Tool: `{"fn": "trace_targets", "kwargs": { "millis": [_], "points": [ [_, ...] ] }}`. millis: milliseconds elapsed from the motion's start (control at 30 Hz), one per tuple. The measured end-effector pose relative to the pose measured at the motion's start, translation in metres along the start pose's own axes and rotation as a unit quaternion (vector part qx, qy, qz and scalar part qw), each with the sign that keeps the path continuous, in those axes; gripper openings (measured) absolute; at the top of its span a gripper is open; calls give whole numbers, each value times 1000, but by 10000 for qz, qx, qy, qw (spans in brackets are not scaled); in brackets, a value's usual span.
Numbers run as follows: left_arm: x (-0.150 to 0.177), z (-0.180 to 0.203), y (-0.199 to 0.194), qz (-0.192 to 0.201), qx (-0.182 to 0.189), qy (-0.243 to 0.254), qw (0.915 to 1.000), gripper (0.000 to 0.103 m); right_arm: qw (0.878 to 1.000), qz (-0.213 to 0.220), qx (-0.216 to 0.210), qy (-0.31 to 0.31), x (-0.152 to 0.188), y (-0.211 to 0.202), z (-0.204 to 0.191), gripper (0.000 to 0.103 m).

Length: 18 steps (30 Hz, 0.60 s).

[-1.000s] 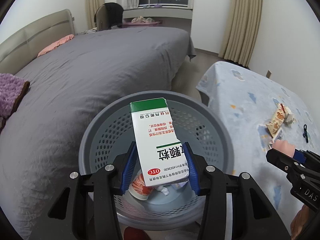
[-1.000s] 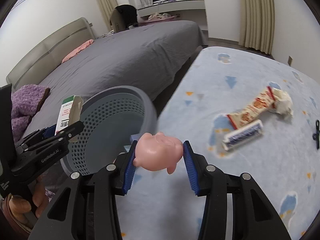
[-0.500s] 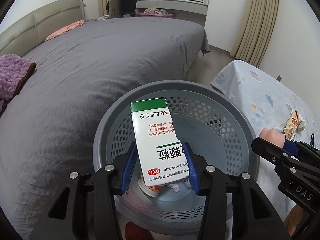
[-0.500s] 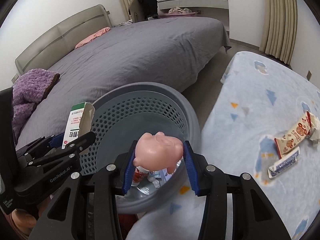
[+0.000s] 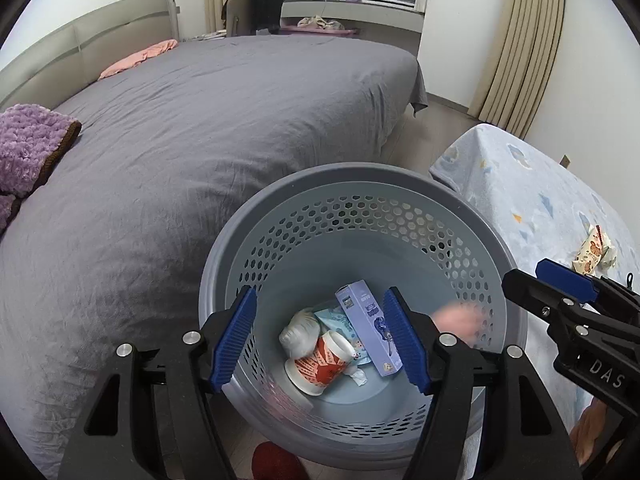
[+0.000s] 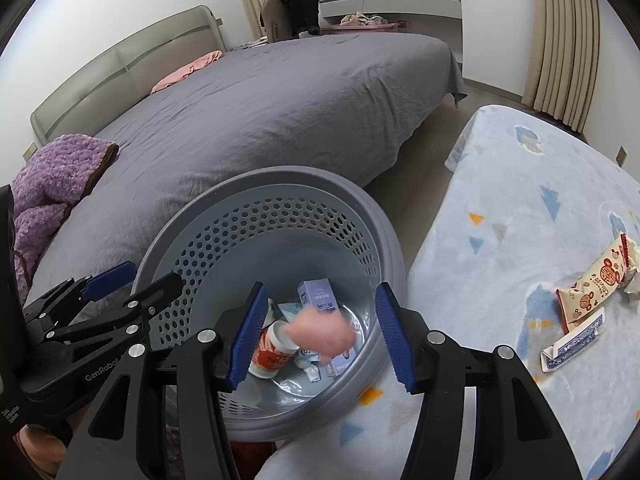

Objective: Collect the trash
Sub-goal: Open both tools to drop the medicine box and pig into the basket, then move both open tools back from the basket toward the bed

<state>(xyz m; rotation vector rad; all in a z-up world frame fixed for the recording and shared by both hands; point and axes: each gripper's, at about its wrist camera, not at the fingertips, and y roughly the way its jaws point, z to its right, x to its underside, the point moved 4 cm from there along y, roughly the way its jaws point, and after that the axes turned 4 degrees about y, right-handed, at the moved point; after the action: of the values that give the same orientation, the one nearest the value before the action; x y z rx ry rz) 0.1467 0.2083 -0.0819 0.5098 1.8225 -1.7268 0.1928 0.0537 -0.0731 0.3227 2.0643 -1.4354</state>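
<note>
Over the grey basket (image 5: pixel 256 232), both my grippers hang apart.
My left gripper (image 5: pixel 322 338) and right gripper (image 6: pixel 318 336) are opening, pads touching nothing; a blurred pink toy (image 6: pixel 320 338) falls between the right pads toward the cup (image 5: pixel 316 366) and boxes inside.

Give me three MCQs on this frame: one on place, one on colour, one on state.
1. Where is the snack wrapper with red print?
A. in the grey perforated plastic basket
B. on the pale blue patterned blanket
C. on the grey bed

2. What colour are the ribbed pads?
A. blue
B. green
C. yellow

3. What is between the jaws of the left gripper?
A. a box, clamped
B. a cup, clamped
C. nothing held

B: it lies on the blanket, outside the basket.
A: blue in both views.
C: the jaws are opening with only basket contents seen beyond them.
</note>
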Motion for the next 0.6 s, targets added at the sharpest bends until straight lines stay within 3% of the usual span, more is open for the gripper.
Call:
{"fn": "trace_targets", "kwargs": {
  "millis": [267,600],
  "points": [
    [0,-4,-1,5,-61,-63,10000,75,10000,-44,48,5,5,3,0,54],
    [-1,-5,-2,38,-79,-78,9999,79,10000,-45,75,30,7,3,2,54]
  ]
}}
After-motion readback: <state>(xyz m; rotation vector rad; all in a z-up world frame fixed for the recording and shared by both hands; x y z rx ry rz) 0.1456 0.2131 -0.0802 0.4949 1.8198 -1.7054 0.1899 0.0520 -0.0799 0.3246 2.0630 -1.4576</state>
